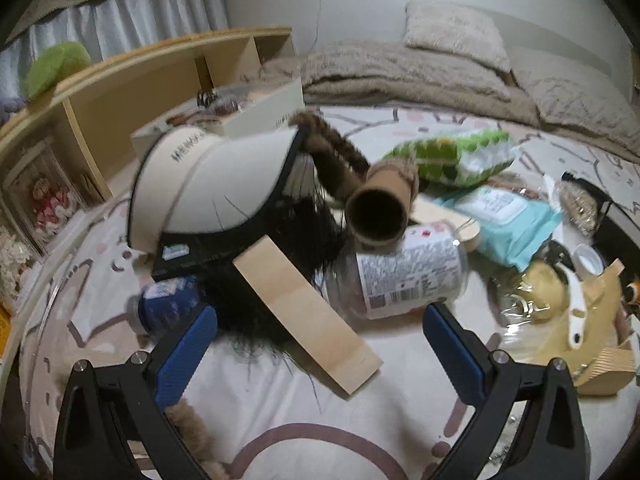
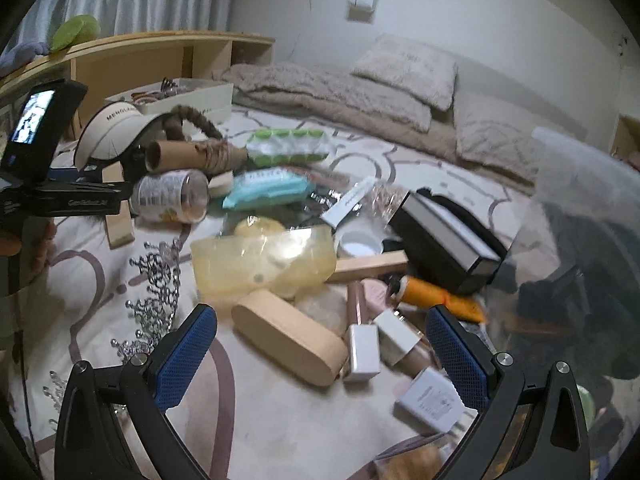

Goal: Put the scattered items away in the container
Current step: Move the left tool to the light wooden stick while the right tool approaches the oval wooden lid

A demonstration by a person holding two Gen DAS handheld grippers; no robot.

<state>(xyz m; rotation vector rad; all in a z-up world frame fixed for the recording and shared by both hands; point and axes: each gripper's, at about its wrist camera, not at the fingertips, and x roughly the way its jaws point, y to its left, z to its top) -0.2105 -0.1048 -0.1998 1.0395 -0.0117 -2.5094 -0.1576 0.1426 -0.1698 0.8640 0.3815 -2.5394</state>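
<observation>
We held the left gripper (image 1: pixel 320 336) over the patterned rug (image 1: pixel 280 412) with its blue pads (image 1: pixel 186 354) spread wide and nothing between them; a pale wooden block (image 1: pixel 306 314) lay slanting in the gap, its near end toward five o'clock, resting on a tuft of black feathers (image 1: pixel 276 280). At eleven o'clock of the block sat a cream cap (image 1: pixel 208 188); a cardboard tube (image 1: pixel 380 208) pointed its open mouth at us from one o'clock, lying on top of a clear jar (image 1: pixel 404 276) on its side. The white container (image 1: pixel 256 114) stood farther off at twelve o'clock, against the wooden shelf (image 1: pixel 132 84), with small items already in it.

Our right gripper (image 2: pixel 322 346) also hung with its pads (image 2: pixel 460 360) parted and empty; between them lay a tan oval case (image 2: pixel 288 340) and a small white box (image 2: pixel 362 350), just beside each other; a yellowish clear tub (image 2: pixel 264 260) lay at twelve o'clock of the case, a silver tiara (image 2: pixel 156 284) at ten o'clock.
</observation>
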